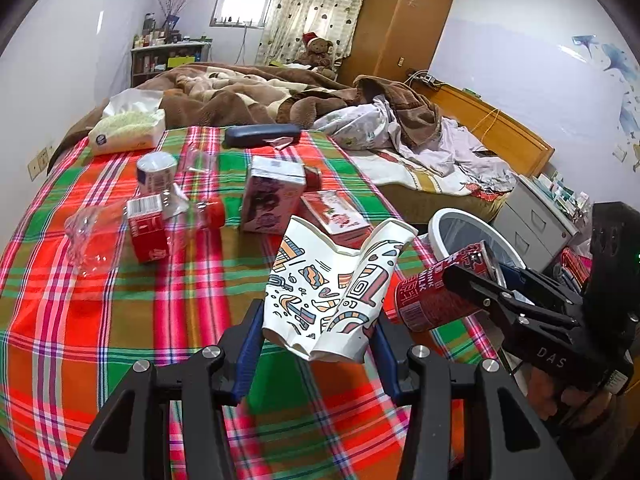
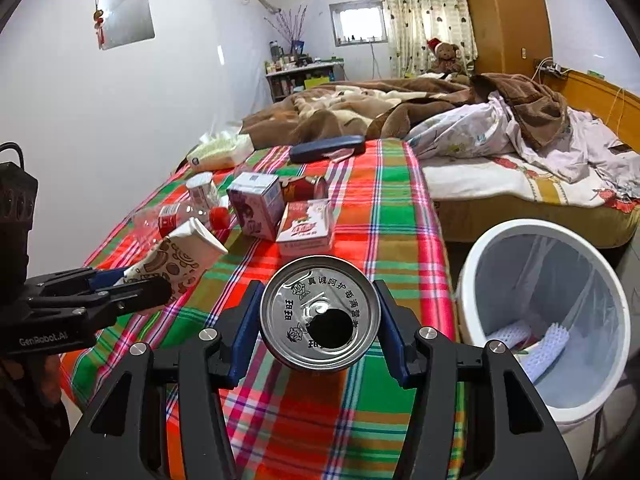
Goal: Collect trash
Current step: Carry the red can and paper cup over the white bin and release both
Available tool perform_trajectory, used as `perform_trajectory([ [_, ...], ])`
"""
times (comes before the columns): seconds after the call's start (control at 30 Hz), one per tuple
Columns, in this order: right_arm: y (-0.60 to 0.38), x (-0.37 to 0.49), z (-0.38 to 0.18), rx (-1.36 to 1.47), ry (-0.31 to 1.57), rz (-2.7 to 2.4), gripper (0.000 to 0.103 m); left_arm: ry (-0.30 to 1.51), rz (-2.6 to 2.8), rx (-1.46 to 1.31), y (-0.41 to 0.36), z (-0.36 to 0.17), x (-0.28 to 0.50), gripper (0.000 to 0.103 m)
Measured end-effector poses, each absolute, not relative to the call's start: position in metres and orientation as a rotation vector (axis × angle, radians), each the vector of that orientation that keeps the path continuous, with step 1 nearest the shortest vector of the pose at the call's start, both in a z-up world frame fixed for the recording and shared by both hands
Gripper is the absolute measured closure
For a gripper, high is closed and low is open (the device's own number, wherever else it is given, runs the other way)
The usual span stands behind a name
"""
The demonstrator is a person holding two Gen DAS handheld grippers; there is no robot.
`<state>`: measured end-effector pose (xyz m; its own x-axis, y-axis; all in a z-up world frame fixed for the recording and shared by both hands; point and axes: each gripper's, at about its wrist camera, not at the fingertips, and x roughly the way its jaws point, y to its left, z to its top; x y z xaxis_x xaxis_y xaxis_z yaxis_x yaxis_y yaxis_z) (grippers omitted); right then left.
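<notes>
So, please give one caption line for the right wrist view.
Right gripper holds an opened can over the plaid cloth, beside a white bin.

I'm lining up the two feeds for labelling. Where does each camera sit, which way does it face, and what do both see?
Left wrist view: sits on the left gripper, looks across the plaid cloth toward the bed; its fingers clamp a crushed paper cup; the right gripper with a red can shows at right.
Right wrist view: sits on the right gripper, holds the can top toward the lens, white bin at right; the left gripper at left.
Shared: both grippers, cup, can, bin, cartons, bed.
</notes>
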<state>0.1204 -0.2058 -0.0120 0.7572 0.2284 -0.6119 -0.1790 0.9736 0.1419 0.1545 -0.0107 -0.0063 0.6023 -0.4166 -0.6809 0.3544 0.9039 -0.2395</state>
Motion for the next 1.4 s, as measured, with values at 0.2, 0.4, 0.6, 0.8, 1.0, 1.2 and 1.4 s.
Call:
perform_trajectory([
  [0.2,-0.222,0.111,-0.002,0.061,0.633,0.189,0.048,0.792,-0.473,-0.062,-0.036,0.002,0.151,0.053],
  [0.4,-0.245,0.103,0.01,0.054,0.591,0.138,0.048,0.781,-0.513,-0.036,-0.07,0.009,0.15,0.053],
  [0.6,-0.271,0.098,0.016,0.052,0.566,0.078,0.048,0.76,-0.562,-0.012,-0.111,0.018,0.154,0.053],
  [0.8,-0.299,0.099,0.018,0.064,0.564,0.019,0.048,0.753,-0.613,0.017,-0.153,0.022,0.158,0.053],
  [1.0,-0.327,0.102,0.014,0.083,0.582,-0.042,0.048,0.767,-0.674,0.031,-0.194,0.019,0.166,0.053],
  [1.2,-0.351,0.108,0.004,0.098,0.628,-0.091,0.048,0.802,-0.714,0.05,-0.226,0.006,0.176,0.053],
  [1.4,-0.369,0.117,-0.014,0.109,0.701,-0.116,0.048,0.83,-0.724,0.096,-0.252,-0.009,0.182,0.053],
])
